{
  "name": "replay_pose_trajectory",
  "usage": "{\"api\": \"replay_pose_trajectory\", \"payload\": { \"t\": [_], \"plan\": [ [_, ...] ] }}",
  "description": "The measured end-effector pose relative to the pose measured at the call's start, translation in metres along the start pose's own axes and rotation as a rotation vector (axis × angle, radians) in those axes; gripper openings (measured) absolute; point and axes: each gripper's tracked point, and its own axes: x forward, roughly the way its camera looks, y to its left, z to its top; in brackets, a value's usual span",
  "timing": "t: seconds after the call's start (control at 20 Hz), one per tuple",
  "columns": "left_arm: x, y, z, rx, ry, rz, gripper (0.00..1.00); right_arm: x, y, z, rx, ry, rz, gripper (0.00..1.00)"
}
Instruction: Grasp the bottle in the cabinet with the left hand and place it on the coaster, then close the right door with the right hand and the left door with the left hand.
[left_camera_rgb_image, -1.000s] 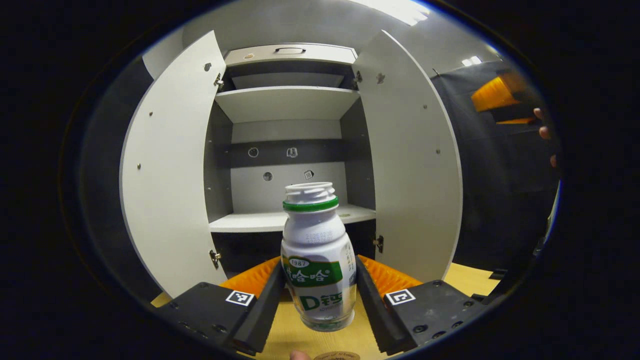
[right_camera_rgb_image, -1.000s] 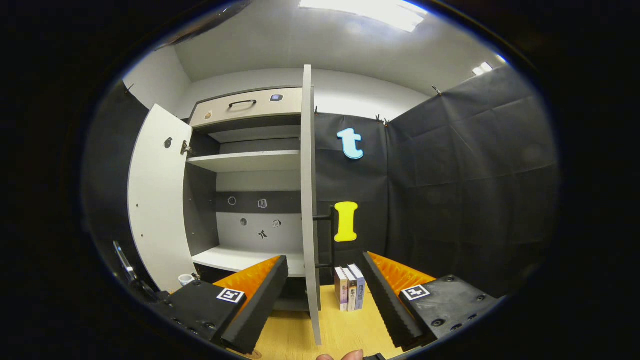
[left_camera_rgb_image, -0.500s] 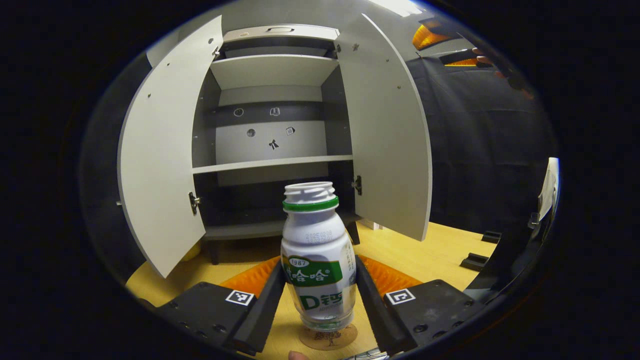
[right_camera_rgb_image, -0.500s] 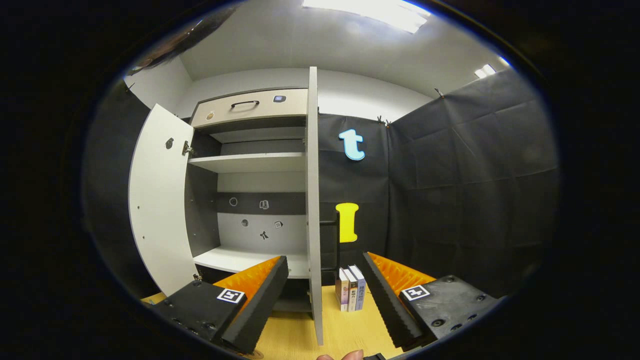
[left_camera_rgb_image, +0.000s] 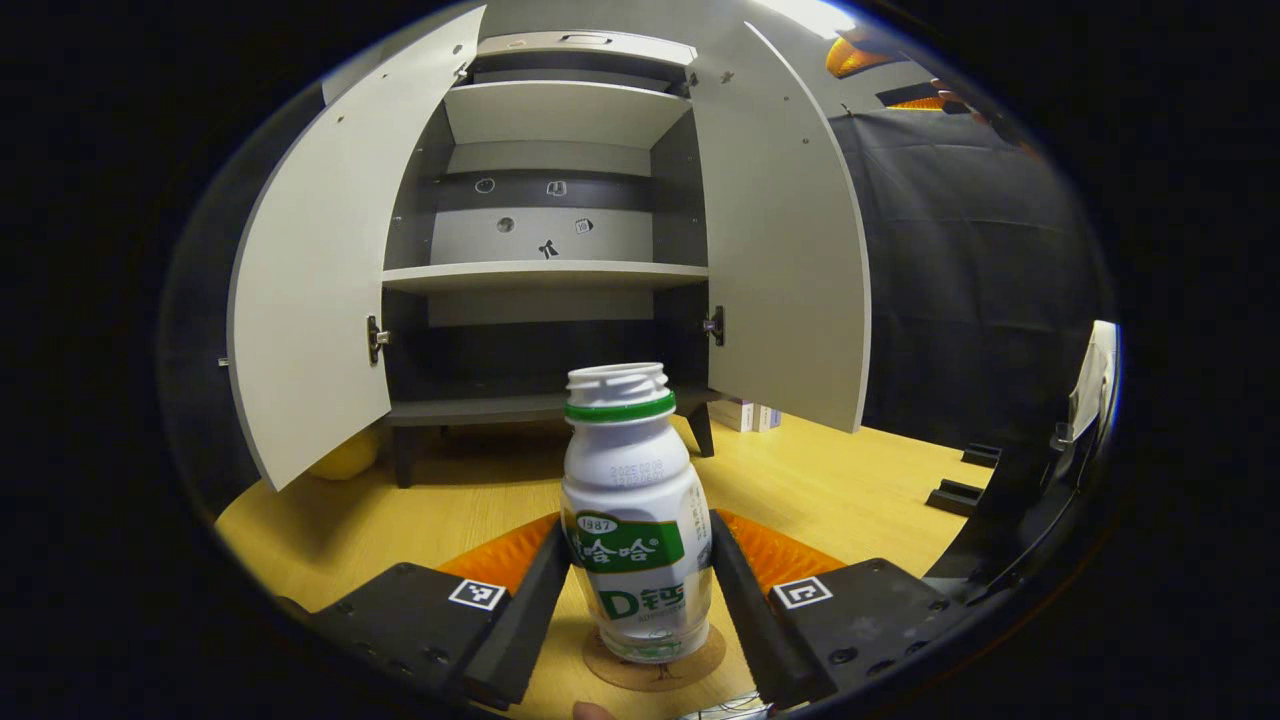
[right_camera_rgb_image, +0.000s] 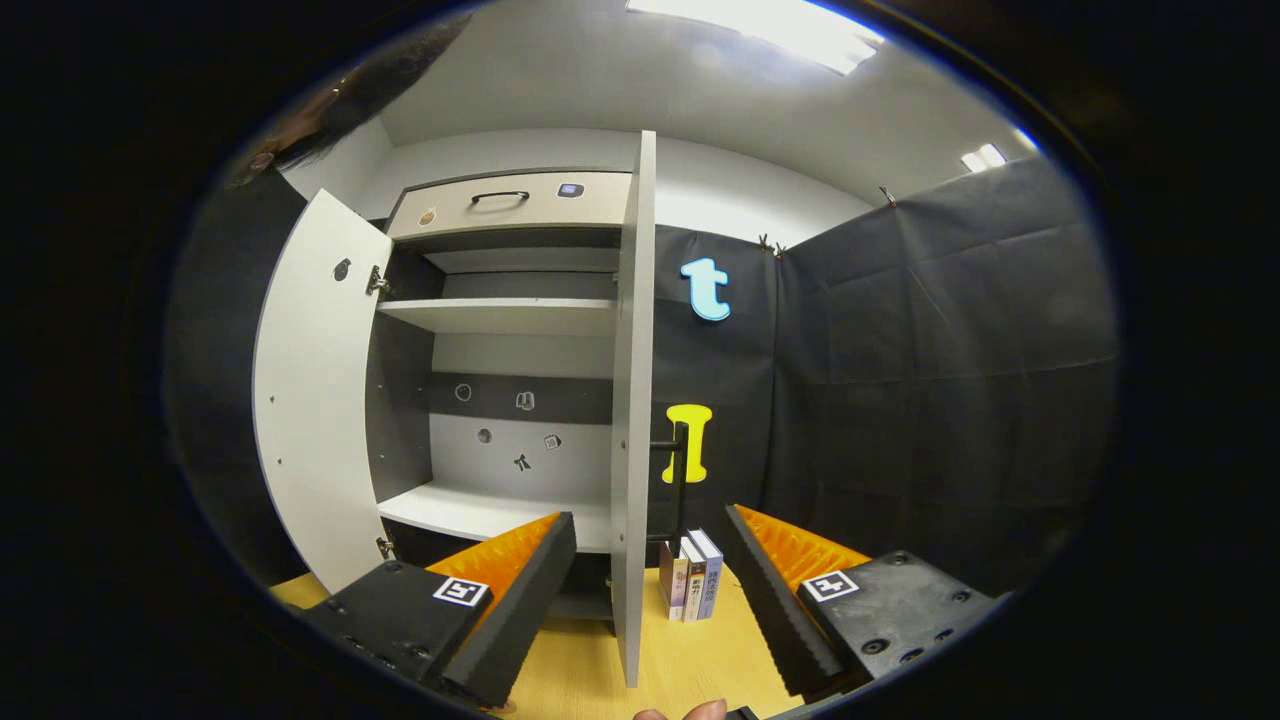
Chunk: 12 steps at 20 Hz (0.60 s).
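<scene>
In the left gripper view, the left door (left_camera_rgb_image: 305, 290) of the cabinet (left_camera_rgb_image: 545, 275) hangs open at ten o'clock and the right door (left_camera_rgb_image: 785, 250) at two o'clock. The bottle (left_camera_rgb_image: 635, 520) stands upright at six o'clock on the round coaster (left_camera_rgb_image: 655, 668) on the wooden table (left_camera_rgb_image: 480, 500). The left gripper (left_camera_rgb_image: 637, 585) clamps it, one finger pressed to each side of the label.

In the right gripper view, the left door (right_camera_rgb_image: 315, 390) sits at nine o'clock, and the right door (right_camera_rgb_image: 632, 420) shows edge-on at the centre with books (right_camera_rgb_image: 690, 590) just beside it. The right gripper (right_camera_rgb_image: 650, 590) is spread wide and holds nothing, with the door's edge between its fingers.
</scene>
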Motion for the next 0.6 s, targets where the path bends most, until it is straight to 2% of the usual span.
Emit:
{"api": "replay_pose_trajectory", "payload": {
  "t": [0.4,0.6],
  "plan": [
    [0.0036,-0.0082,-0.0082,0.035,0.007,-0.039,0.85,0.0066,-0.0048,-0.0039,-0.001,0.008,-0.028,0.97],
    [0.0026,-0.0074,-0.0117,0.03,0.036,-0.038,0.95,0.0103,-0.0042,-0.0064,-0.002,0.009,-0.024,0.97]
  ]
}}
